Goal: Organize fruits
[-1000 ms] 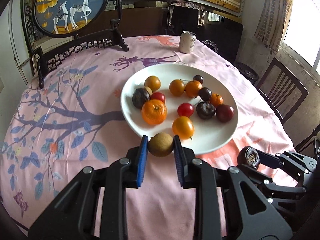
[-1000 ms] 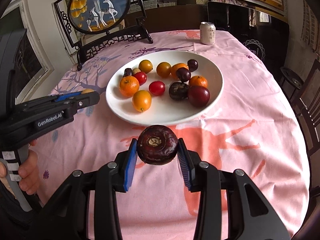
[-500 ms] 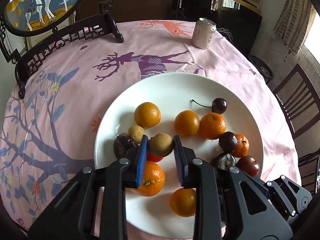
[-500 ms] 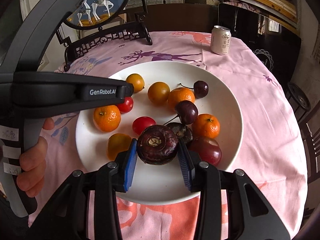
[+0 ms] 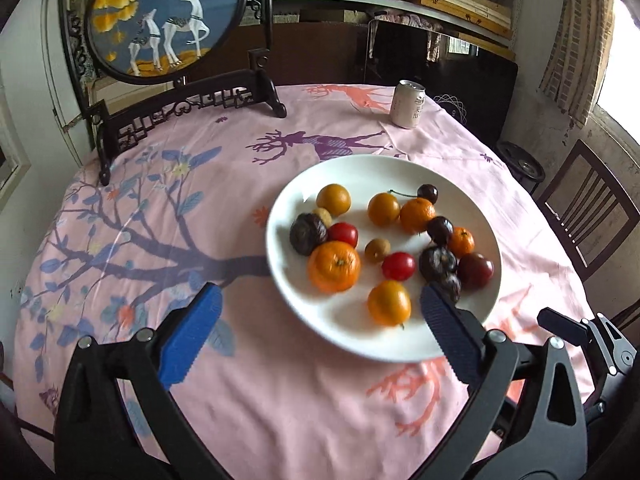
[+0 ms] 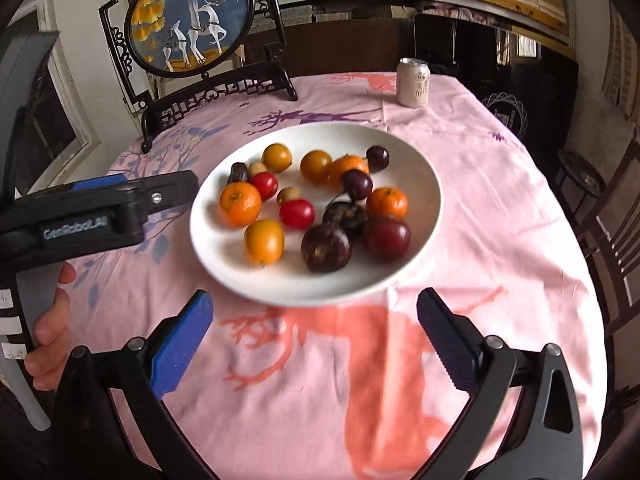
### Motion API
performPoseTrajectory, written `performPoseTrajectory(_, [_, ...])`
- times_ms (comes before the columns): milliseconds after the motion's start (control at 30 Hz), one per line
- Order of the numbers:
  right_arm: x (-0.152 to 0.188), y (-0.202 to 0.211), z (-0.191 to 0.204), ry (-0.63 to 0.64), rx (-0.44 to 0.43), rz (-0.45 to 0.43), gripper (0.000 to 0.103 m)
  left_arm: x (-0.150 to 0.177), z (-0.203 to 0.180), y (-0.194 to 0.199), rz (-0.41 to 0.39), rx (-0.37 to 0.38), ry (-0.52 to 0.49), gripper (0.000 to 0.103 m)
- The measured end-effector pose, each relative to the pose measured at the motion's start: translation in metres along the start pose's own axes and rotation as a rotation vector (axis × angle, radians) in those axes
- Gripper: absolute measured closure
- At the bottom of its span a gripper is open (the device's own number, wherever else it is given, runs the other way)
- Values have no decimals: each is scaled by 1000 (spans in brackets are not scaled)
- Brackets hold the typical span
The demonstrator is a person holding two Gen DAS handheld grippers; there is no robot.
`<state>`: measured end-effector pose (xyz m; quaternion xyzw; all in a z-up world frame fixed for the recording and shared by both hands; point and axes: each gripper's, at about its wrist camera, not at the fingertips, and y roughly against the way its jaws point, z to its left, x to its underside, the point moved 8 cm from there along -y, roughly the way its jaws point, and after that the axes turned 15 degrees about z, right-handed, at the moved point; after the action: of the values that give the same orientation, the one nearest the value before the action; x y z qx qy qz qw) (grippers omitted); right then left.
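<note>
A white plate (image 5: 288,292) (image 6: 424,184) on the pink tablecloth holds several oranges, cherry tomatoes and dark fruits. A small tan fruit (image 5: 377,249) (image 6: 288,195) lies in the plate's middle. A dark purple mangosteen (image 6: 326,249) (image 5: 450,286) lies at the plate's near side. My left gripper (image 5: 318,338) is open and empty, above the cloth at the plate's near edge. My right gripper (image 6: 314,338) is open and empty, just in front of the plate. The left gripper also shows in the right wrist view (image 6: 120,196), left of the plate.
A drink can (image 5: 408,103) (image 6: 413,82) stands at the table's far side. A framed deer screen on a black stand (image 5: 168,20) (image 6: 192,20) stands at the far left. Wooden chairs (image 5: 588,208) stand at the right of the round table.
Both grippers opened and drew back from the plate. The tan fruit left the left gripper and the mangosteen left the right gripper; both now lie on the plate.
</note>
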<state>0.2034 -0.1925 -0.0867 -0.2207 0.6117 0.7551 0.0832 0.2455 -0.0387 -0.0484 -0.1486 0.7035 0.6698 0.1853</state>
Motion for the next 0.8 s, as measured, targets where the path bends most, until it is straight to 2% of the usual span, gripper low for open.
performPoseTrajectory(133, [30, 9, -6, -53, 95, 1, 1, 48, 7, 21, 4, 6, 23, 2])
performPoseTrajectory(200, [39, 14, -7, -53, 142, -7, 1, 65, 9, 28, -1, -15, 34, 2])
performPoseTrajectory(300, [49, 21, -2, -40, 152, -7, 1, 81, 7, 39, -17, -23, 16, 2])
performPoseTrajectory(533, [54, 32, 13, -4, 169, -21, 1, 91, 2, 58, -53, -3, 3, 2])
performPoseTrajectory(800, [56, 34, 20, 9, 168, -19, 1, 91, 1, 58, -55, 5, -3, 2])
